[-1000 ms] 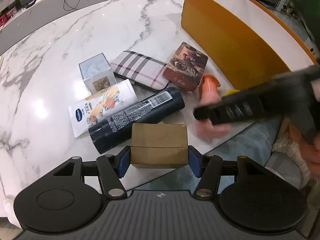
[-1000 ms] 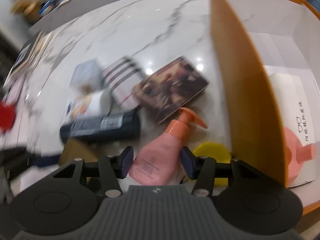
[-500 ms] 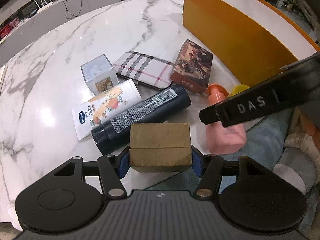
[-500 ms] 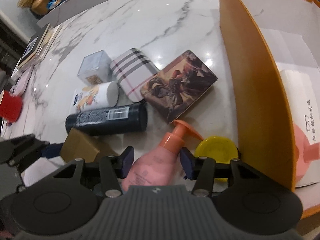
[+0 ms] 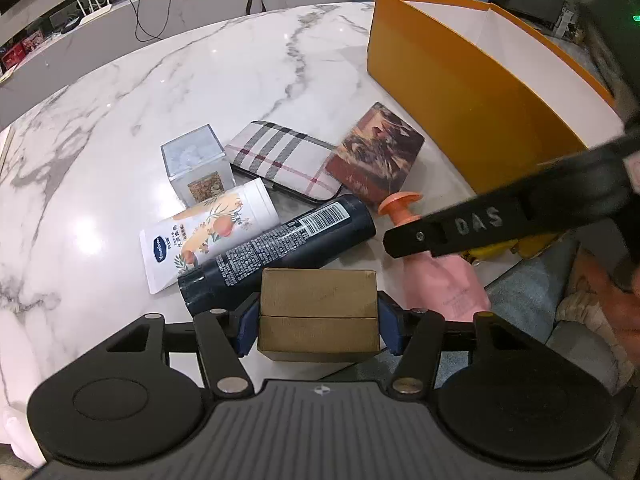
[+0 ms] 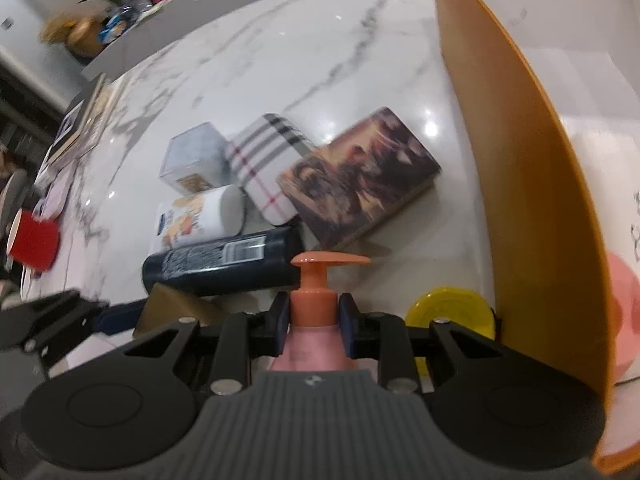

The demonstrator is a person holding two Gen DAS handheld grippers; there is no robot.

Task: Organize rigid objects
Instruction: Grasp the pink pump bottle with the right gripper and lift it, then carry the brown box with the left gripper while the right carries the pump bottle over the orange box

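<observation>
My left gripper (image 5: 318,316) is shut on a brown cardboard box (image 5: 318,304) at the near table edge. My right gripper (image 6: 314,326) is shut on the neck of a pink pump bottle (image 6: 310,300), just left of the orange box wall; the bottle (image 5: 444,280) also shows in the left wrist view under the right gripper's finger. On the marble table lie a black can (image 5: 280,248), a white tube (image 5: 208,232), a clear cube box (image 5: 196,164), a plaid case (image 5: 280,156) and a dark picture box (image 5: 376,152).
A large orange box (image 5: 460,92) stands at the right; inside it lie a white box and a pink item (image 6: 624,312). A yellow lid (image 6: 450,312) lies against its wall. A red mug (image 6: 34,240) stands far left.
My right gripper has closed on the pink bottle's neck, and the bottle now points straight ahead. The left gripper keeps hold of the cardboard box, nearly still.
</observation>
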